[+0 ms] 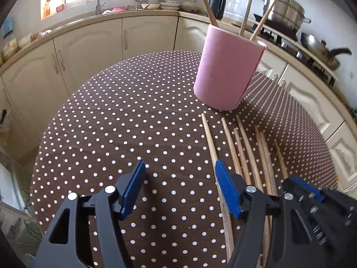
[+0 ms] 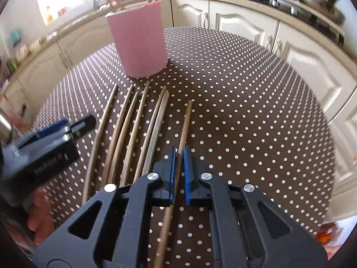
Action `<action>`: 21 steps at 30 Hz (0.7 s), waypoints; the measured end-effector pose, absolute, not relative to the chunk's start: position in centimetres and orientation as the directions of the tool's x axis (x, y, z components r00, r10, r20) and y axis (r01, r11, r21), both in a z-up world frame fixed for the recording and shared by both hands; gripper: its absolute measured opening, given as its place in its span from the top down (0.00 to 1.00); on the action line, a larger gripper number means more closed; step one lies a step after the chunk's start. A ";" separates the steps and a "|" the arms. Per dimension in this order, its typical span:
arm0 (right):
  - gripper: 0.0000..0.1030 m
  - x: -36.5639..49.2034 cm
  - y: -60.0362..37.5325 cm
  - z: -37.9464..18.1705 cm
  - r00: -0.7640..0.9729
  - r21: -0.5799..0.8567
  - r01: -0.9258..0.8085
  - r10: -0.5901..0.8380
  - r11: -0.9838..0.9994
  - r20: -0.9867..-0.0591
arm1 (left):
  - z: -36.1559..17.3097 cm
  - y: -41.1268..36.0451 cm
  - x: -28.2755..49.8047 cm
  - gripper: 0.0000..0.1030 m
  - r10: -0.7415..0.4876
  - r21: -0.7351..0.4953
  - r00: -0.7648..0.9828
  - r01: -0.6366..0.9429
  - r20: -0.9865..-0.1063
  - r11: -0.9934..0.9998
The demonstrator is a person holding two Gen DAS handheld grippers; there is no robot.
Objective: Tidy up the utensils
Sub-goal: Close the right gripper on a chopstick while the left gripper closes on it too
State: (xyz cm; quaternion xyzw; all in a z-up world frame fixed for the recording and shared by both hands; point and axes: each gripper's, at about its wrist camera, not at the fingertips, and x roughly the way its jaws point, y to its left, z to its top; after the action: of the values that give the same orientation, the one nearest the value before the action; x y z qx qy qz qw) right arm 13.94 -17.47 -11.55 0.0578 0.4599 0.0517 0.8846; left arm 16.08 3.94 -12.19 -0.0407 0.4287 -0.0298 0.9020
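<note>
A round tabletop (image 2: 245, 89) under a brown cloth with white polka dots carries a pink cylindrical holder (image 2: 139, 42), standing upright toward its far side. Just in front of the holder lie seven wooden chopsticks (image 2: 131, 120) side by side, tips toward it; the rightmost chopstick (image 2: 186, 122) lies slightly apart.

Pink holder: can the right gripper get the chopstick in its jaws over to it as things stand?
Probably yes. The right gripper is shut on the rightmost chopstick, the polka-dot tablecloth ahead looks bare, and the pink holder stands upright with room beside its chopsticks.
</note>
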 end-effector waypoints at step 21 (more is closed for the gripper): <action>0.94 14.6 -20.1 -11.7 0.583 0.254 0.016 0.198 0.967 -0.788 | -10.9 1.1 16.4 0.37 -0.061 -0.036 0.635 0.053 -0.770 0.998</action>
State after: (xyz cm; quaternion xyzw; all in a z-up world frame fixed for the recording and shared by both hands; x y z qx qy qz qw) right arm 14.57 -20.07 -11.69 0.1177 0.4537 0.0516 0.8819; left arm 16.39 1.06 -10.89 -0.0050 0.4262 -0.0315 0.9041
